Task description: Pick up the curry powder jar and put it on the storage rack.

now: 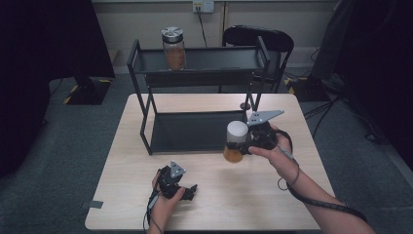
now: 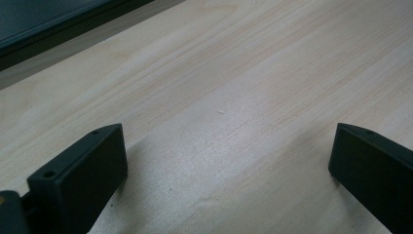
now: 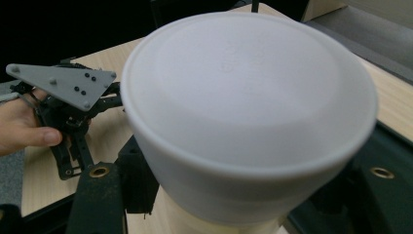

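Our right gripper (image 1: 243,141) is clamped on the white-lidded jar (image 1: 236,141); we should keep it level, probably toward the rack (image 1: 195,73). Left gripper (image 1: 187,191): jaws apart.

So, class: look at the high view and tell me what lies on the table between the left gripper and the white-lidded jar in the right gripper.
Nothing: in the high view, only bare table lies between the left gripper and the white-lidded jar.

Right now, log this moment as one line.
right gripper: shut on white-lidded jar, lifted | left gripper: open, on table | shelf rack: second jar
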`<action>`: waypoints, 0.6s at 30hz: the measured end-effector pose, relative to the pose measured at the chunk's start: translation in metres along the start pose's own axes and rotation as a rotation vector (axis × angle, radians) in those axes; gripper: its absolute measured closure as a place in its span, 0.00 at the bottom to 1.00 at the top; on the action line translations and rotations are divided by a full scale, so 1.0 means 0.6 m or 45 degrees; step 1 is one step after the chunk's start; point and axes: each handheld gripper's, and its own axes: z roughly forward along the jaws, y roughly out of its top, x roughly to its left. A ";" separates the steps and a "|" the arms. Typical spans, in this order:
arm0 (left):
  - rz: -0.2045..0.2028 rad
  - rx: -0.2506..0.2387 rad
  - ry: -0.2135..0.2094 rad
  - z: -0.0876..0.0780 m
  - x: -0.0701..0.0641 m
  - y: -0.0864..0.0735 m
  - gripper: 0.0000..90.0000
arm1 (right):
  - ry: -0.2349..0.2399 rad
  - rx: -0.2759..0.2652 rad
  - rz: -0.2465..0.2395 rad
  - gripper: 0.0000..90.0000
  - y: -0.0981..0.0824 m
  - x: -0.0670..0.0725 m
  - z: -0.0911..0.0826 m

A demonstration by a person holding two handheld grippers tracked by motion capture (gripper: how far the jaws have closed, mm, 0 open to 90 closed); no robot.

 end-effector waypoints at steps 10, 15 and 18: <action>0.000 0.000 0.001 0.000 0.000 0.000 0.00 | -0.032 0.032 -0.006 0.39 0.040 -0.012 0.037; 0.000 0.000 0.001 0.000 0.000 0.000 0.00 | -0.027 0.046 0.003 0.39 0.046 -0.020 0.059; 0.001 0.000 0.001 0.000 0.000 0.000 0.00 | -0.027 0.047 0.006 0.39 0.050 -0.023 0.069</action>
